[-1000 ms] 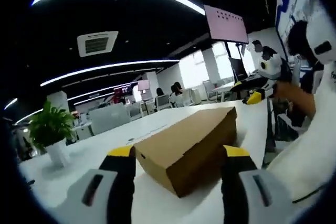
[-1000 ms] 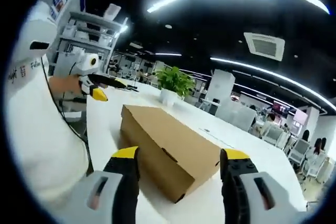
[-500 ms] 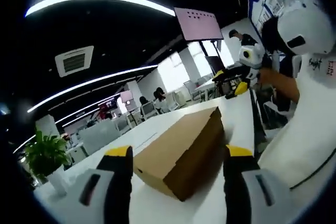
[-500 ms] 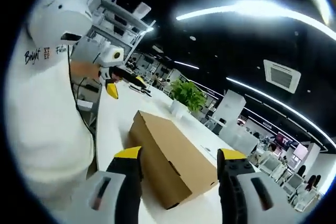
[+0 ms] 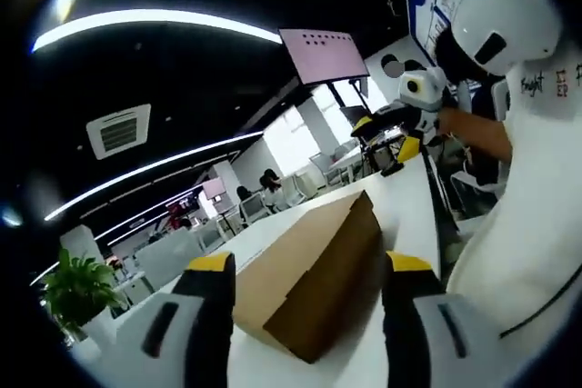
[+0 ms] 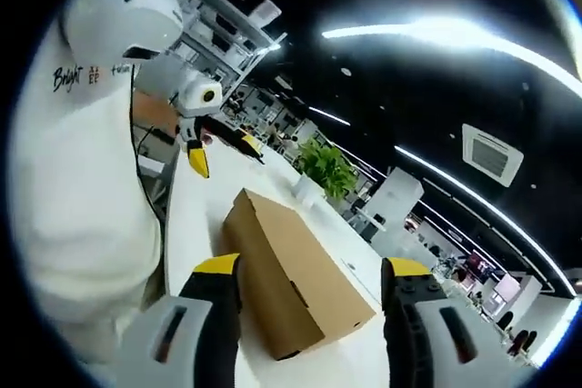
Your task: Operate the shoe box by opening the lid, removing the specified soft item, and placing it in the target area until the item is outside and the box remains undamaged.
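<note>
Step in hand: approach, prior to opening the lid. The shoe box lies on the white table, lid closed, between the two grippers, which face its opposite ends.

In the left gripper view, the left gripper hovers near one end of the box, jaws spread wide and empty, touching nothing. The right gripper appears beyond the far end, raised above the table.

In the right gripper view, the right gripper also has its jaws wide apart and empty, with the box end just ahead of them. The left gripper shows past the far end. A potted plant stands well behind the box.

Next move, as judged: bring one jaw to the lid edge and lift, while the other gripper steadies the base.

The box is plain brown cardboard, long and low, with clean edges and no visible damage. The soft item remains hidden inside.
</note>
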### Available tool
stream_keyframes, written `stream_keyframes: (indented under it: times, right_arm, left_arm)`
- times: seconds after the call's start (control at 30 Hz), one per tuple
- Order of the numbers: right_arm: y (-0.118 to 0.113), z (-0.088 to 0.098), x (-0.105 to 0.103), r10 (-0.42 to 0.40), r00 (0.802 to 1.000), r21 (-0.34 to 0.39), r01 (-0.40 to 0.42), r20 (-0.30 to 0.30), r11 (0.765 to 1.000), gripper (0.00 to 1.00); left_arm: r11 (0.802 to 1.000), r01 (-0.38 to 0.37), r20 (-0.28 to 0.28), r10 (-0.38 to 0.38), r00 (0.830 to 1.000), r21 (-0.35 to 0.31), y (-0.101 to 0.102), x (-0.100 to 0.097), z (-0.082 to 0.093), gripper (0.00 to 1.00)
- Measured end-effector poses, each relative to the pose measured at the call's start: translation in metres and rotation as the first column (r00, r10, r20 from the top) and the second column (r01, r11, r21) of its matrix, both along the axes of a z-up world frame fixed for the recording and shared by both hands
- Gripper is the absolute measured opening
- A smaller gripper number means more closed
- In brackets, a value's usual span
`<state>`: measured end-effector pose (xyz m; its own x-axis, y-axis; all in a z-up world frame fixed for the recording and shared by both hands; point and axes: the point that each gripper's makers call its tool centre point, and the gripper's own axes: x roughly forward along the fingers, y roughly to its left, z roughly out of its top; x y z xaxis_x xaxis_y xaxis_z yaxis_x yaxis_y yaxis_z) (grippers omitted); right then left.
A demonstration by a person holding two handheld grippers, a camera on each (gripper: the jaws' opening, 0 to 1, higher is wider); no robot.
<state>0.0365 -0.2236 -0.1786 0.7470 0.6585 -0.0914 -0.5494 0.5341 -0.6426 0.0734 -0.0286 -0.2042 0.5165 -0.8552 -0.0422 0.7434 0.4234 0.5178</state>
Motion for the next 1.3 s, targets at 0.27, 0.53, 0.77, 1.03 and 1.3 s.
stream_keyframes:
  times: [0.27, 0.53, 0.77, 1.03, 1.3]
  right_arm:
    - [0.006, -0.029, 0.006, 0.02, 1.0, -0.144, -0.019, 0.006, 0.989, 0.79]
    - [0.016, -0.024, 0.007, 0.013, 0.999, -0.124, -0.008, 0.045, 0.992, 0.73]
    - [0.008, -0.019, 0.012, -0.056, 0.995, -0.14, 0.067, 0.084, 0.988, 0.62]
    - [0.011, -0.014, 0.008, -0.068, 0.99, -0.171, 0.088, 0.121, 0.981, 0.48]
    - [0.014, -0.015, 0.01, -0.072, 0.988, -0.189, 0.098, 0.138, 0.977, 0.48]
  left_arm:
    - [1.0, 0.002, 0.006, -0.002, 1.0, -0.016, 0.004, 0.007, 0.003, 0.63]
    - [0.999, -0.006, -0.037, 0.007, 0.999, 0.034, -0.005, 0.008, -0.017, 0.65]
    - [0.986, -0.076, 0.08, 0.064, 0.995, 0.146, 0.001, 0.015, -0.018, 0.61]
    - [0.982, -0.141, 0.202, 0.114, 0.973, 0.126, 0.004, 0.02, 0.005, 0.6]
    - [0.964, -0.193, 0.261, 0.141, 0.955, 0.182, 0.009, 0.027, -0.001, 0.55]
